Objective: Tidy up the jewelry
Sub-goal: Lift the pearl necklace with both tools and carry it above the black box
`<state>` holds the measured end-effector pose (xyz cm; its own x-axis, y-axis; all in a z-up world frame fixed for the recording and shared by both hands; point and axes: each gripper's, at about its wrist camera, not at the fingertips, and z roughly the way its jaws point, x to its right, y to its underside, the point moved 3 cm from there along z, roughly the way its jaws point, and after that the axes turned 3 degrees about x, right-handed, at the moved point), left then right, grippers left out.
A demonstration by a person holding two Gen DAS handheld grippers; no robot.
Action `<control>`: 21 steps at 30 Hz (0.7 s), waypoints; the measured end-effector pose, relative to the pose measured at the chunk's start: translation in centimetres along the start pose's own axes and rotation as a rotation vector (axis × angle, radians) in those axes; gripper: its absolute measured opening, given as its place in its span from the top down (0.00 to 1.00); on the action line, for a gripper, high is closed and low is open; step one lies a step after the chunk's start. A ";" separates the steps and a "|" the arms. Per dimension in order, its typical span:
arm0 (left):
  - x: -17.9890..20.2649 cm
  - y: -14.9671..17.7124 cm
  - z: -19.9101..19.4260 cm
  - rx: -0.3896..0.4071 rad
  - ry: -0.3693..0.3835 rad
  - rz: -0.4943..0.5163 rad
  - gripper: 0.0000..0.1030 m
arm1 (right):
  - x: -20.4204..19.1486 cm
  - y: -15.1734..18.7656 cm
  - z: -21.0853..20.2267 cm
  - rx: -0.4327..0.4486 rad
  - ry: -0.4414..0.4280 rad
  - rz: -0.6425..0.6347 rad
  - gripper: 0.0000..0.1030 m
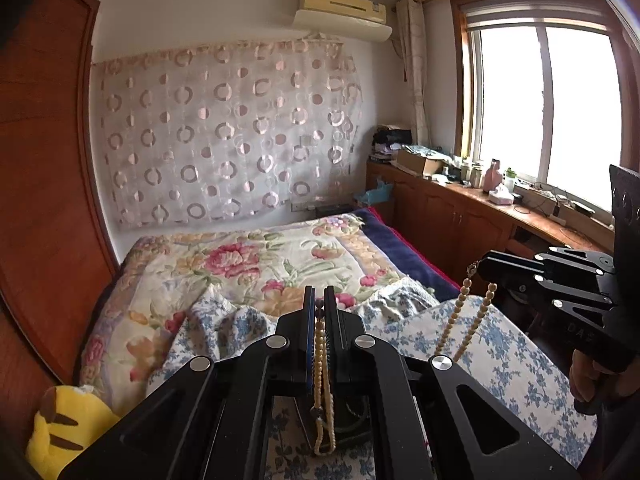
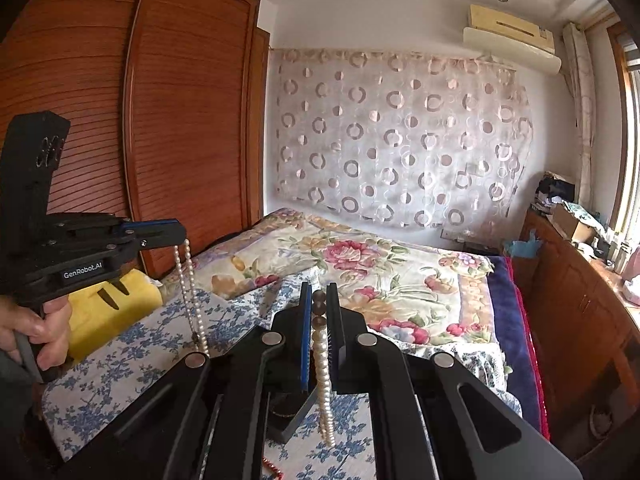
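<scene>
Both grippers are raised over the bed and each is shut on a bead necklace. My left gripper pinches a cream bead necklace that hangs down between its fingers; it also shows in the right wrist view with the strand dangling. My right gripper pinches a pearl necklace with dark beads at the top; in the left wrist view it is at the right with the strand hanging. A dark open box lies below on the blue-flowered cloth.
A bed with a floral quilt fills the middle. A yellow plush toy lies at the left by the wooden wardrobe. A cluttered wooden cabinet runs under the window. Red beads lie on the cloth.
</scene>
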<state>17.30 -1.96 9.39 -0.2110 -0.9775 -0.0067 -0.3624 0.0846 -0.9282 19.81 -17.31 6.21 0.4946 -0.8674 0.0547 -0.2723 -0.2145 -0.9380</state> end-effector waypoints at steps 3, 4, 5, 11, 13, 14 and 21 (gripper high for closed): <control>0.2 -0.7 0.3 0.009 -0.001 0.004 0.96 | 0.3 -0.7 0.1 0.010 0.007 0.002 0.92; 0.2 -0.8 0.4 0.010 0.001 0.005 0.96 | 0.4 -1.0 0.2 0.014 0.008 0.003 0.92; 0.2 -0.8 0.5 0.011 0.004 0.004 0.96 | 0.5 -1.4 0.3 0.019 0.010 0.003 0.92; -0.4 -0.4 2.0 -0.002 0.009 -0.018 0.96 | 0.1 -3.3 1.7 0.036 0.009 -0.006 0.92; -0.6 -0.1 2.4 -0.006 0.007 -0.025 0.96 | 0.0 -3.3 1.9 0.032 0.001 0.003 0.92; -0.8 -0.1 2.5 -0.007 0.009 -0.032 0.96 | -0.1 -3.4 2.2 0.028 0.003 0.001 0.92; -1.4 -0.3 3.0 -0.017 0.007 -0.037 0.96 | 0.0 -2.7 3.6 -0.001 -0.020 0.030 0.92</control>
<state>20.38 -1.22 8.55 -0.2038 -0.9785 0.0301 -0.3857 0.0520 -0.9211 23.53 -15.12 7.54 0.5025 -0.8643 0.0197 -0.2882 -0.1890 -0.9387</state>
